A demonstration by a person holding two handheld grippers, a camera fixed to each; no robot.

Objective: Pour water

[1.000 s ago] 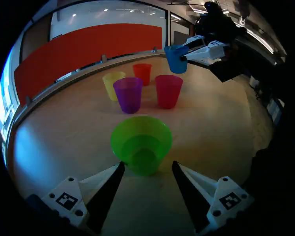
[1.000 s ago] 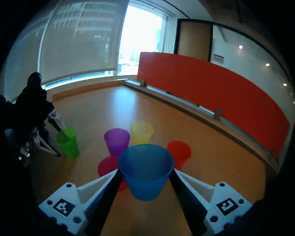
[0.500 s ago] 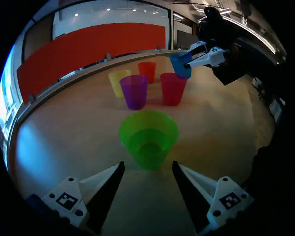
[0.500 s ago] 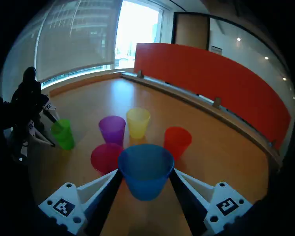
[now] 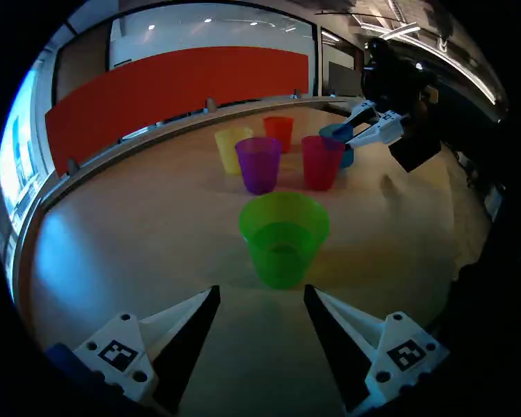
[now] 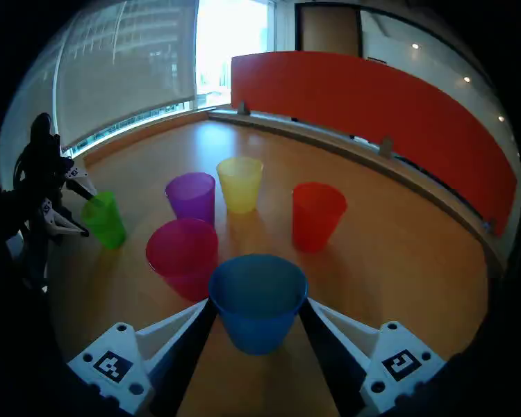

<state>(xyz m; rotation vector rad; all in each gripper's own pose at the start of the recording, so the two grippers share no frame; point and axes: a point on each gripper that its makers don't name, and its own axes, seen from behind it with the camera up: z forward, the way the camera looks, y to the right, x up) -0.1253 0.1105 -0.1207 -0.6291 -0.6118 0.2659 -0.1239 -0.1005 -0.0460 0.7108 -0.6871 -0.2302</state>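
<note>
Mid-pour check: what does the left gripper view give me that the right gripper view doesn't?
Left gripper view: the left gripper open, with the green cup close in front of its tips. Right gripper view: the right gripper shut on the blue cup, and a bright window with blinds. Both: all six cups, with pink, purple, yellow and red among them, the table, the orange panel, and the other gripper farther off.

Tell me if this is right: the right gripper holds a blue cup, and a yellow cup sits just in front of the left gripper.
Not quite. The left gripper view shows a green cup, not a yellow one, in front of the left gripper; the yellow cup stands farther back. The right gripper does hold the blue cup.
</note>
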